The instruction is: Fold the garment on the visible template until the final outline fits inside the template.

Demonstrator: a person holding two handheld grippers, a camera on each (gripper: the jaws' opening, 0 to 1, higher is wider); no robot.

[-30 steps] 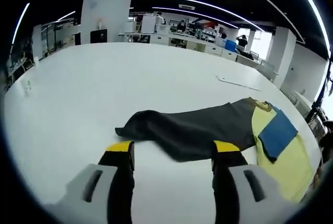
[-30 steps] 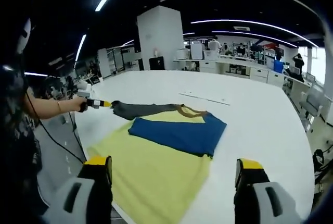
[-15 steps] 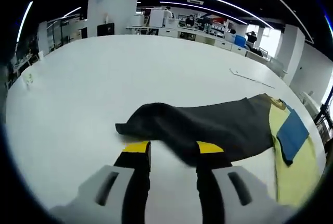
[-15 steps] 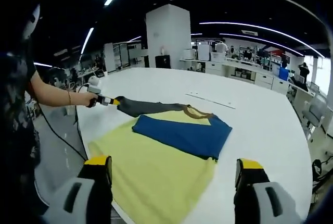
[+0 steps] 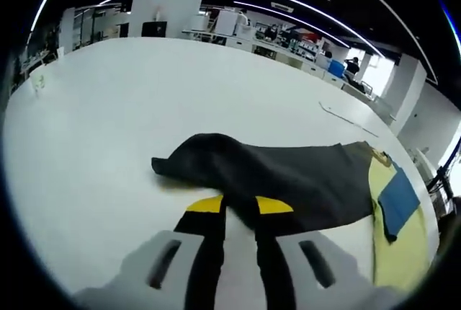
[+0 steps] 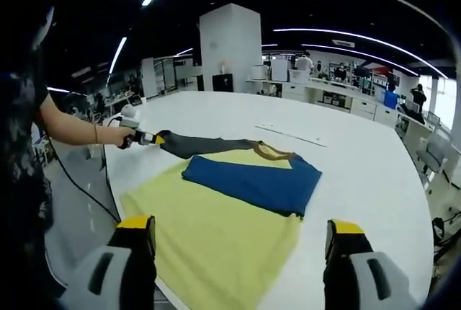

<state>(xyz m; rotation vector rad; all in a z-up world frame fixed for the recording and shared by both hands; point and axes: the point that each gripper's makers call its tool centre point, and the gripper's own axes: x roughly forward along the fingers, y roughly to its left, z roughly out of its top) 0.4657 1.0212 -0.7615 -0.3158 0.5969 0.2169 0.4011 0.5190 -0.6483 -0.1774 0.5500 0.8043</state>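
Note:
A dark grey garment (image 5: 288, 180) lies across the white table, its sleeve end reaching left. My left gripper (image 5: 240, 205) is shut on the garment's near edge, yellow tips pinched together over the cloth. The garment's blue folded part (image 5: 397, 198) rests on the yellow template (image 5: 392, 252) at the right. In the right gripper view the blue part (image 6: 252, 184) and a tan collar (image 6: 270, 153) lie on the template (image 6: 209, 238), and the dark sleeve (image 6: 202, 145) stretches left to the left gripper (image 6: 148, 138). My right gripper (image 6: 241, 227) hangs open above the template's near end, holding nothing.
The white table (image 5: 144, 94) is broad and round-edged. A thin white strip (image 6: 288, 135) lies beyond the garment. A person's arm (image 6: 72, 126) and a cable cross the table's left edge. Desks, a pillar and people stand far behind.
My left gripper's jaws have gone from wide open to shut, pinching the dark garment's edge. The right gripper has stayed open and in place.

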